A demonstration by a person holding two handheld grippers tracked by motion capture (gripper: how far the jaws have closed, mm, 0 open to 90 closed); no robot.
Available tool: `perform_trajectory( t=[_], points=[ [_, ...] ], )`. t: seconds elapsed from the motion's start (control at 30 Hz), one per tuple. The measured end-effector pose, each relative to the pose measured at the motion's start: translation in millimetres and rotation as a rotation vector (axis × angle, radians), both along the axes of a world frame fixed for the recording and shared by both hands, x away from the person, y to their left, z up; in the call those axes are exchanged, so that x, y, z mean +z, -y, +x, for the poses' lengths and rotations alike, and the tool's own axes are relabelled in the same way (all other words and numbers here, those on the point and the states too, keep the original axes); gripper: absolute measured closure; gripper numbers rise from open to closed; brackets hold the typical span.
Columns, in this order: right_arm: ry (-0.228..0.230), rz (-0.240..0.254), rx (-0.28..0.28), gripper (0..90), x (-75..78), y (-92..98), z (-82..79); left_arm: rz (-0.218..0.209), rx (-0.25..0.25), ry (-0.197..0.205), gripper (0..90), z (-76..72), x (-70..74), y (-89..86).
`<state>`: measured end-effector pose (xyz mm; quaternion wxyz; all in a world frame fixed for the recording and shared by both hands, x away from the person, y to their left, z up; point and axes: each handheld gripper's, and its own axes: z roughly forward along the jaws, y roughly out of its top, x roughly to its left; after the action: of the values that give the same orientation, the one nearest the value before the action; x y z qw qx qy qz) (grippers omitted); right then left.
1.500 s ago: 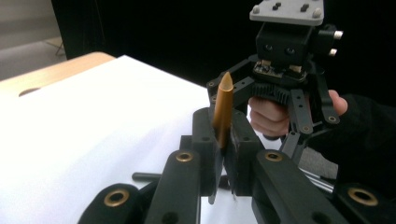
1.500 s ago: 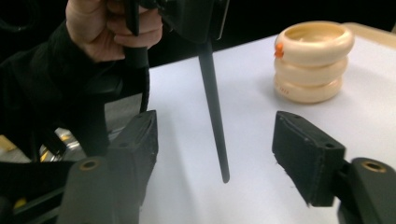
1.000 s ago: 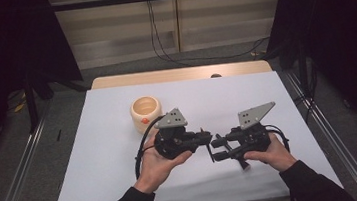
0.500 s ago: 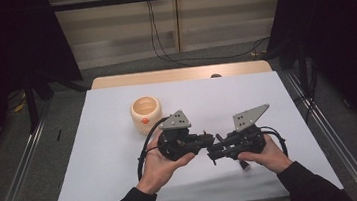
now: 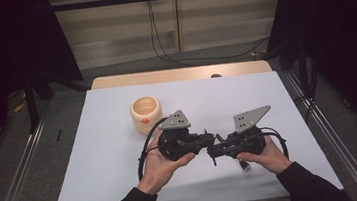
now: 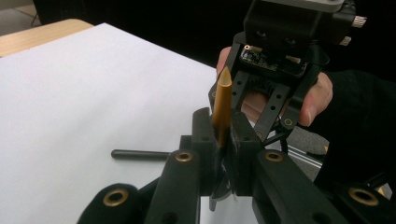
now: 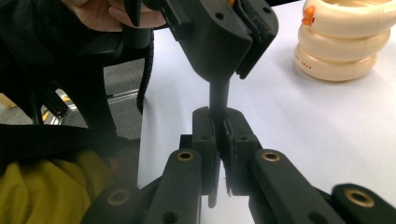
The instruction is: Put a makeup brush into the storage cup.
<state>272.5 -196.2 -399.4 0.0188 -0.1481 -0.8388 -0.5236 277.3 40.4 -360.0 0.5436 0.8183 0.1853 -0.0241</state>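
Farthest left on the white sheet (image 5: 96,154) that covers the pale wooden table (image 5: 114,81) we see a cream, ring-stacked plastic pot with a small orange knob on its side (image 5: 145,113). It stands upright, just beyond the person's left hand (image 5: 160,162) and apart from it. That hand holds the left gripper (image 5: 209,138) low over the sheet, its grey three-cornered plate on top and its black cable looping round the wrist. The nose points toward the middle of the table. In the left gripper view its jaws are clamped tight on a slim stick with an amber pointed end and a black shaft (image 6: 222,102). The amber point rises above the pads and a dark part shows below them. To the left of those jaws in that view is a thin black rod (image 6: 140,153); we cannot tell whether it lies on the sheet. The stick sits in the middle of the table's near half, bridging the two noses, which meet almost tip to tip in the high view. In the right gripper view the black shaft runs down out of the left gripper's pads into the pads of the right gripper (image 5: 213,151). Its jaws have just been closing and now pinch that shaft. The right hand (image 5: 267,154) holds this gripper level, nose toward the left one, with a dark sleeve behind it at the near edge.
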Motion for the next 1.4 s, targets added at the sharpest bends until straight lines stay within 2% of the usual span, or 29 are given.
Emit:
perform_trajectory(
  t=[0.1,0.2,0.27,0.33,0.4,0.47,0.53,0.57,0.67,0.7,0.73,0.8,0.87,0.93,0.97,1.03,1.17,1.23,1.4],
  points=[
    [0.004,0.005,-0.005,85.4,0.6,0.3,-0.4,-0.013,0.006,0.009,82.0,-0.3,-0.6,-0.1],
    [0.004,0.006,-0.003,85.3,1.2,0.4,-0.4,-0.022,0.018,0.022,73.0,-0.5,-0.8,0.2],
    [0.002,0.006,-0.005,85.4,1.3,0.5,-0.5,0.001,0.045,0.053,62.4,-1.8,0.2,0.5],
    [0.003,0.006,-0.002,85.3,1.2,0.3,-0.7,-0.002,0.064,0.051,54.8,-2.4,0.6,1.1],
    [0.002,0.005,-0.007,85.3,2.1,1.0,-1.2,0.005,0.090,0.055,39.9,-2.6,1.5,0.8],
    [0.000,0.008,-0.011,85.4,2.2,2.0,-0.6,-0.001,0.093,0.068,33.5,-2.5,1.9,-0.5],
    [0.002,0.010,-0.018,85.4,2.0,2.9,-0.1,-0.025,0.102,0.079,25.6,-2.5,2.0,-1.7],
    [0.001,0.013,-0.019,85.4,2.1,3.1,-0.2,-0.016,0.105,0.091,24.9,-2.9,2.7,-2.7],
    [0.001,0.026,-0.022,85.3,2.2,3.0,-0.1,-0.034,0.115,0.115,19.6,-3.4,2.6,-4.7],
    [0.003,0.029,-0.031,85.3,2.3,3.2,-0.4,-0.029,0.123,0.116,18.9,-3.4,3.3,-5.9],
    [0.006,0.034,-0.035,85.3,2.3,3.2,-0.3,-0.042,0.128,0.112,18.6,-3.1,3.3,-6.2],
    [0.007,0.069,-0.038,85.3,2.5,4.4,-0.3,-0.042,0.133,0.101,19.2,-1.9,3.6,-7.0],
    [0.017,0.110,-0.048,85.3,3.7,6.5,-0.2,-0.045,0.148,0.109,18.9,-2.2,4.2,-7.9],
    [0.022,0.145,-0.059,85.3,4.6,8.3,-0.4,-0.077,0.148,0.105,18.5,-2.1,4.7,-8.6],
    [0.029,0.161,-0.067,85.3,5.0,9.1,-0.5,-0.075,0.156,0.112,18.7,-2.3,5.4,-9.3],
    [0.028,0.184,-0.068,85.3,5.0,9.5,-1.0,-0.097,0.153,0.108,20.0,-2.0,6.2,-10.9],
    [0.026,0.219,-0.074,85.3,4.1,6.1,-2.1,-0.116,0.151,0.124,29.8,-3.2,7.0,-11.9],
    [0.023,0.220,-0.071,85.3,3.3,3.6,-2.6,-0.131,0.151,0.132,33.7,-4.2,7.2,-11.8],
    [0.018,0.218,-0.063,85.3,0.6,-1.5,-3.4,-0.126,0.119,0.152,51.9,-5.7,7.4,-12.1]
  ],
)
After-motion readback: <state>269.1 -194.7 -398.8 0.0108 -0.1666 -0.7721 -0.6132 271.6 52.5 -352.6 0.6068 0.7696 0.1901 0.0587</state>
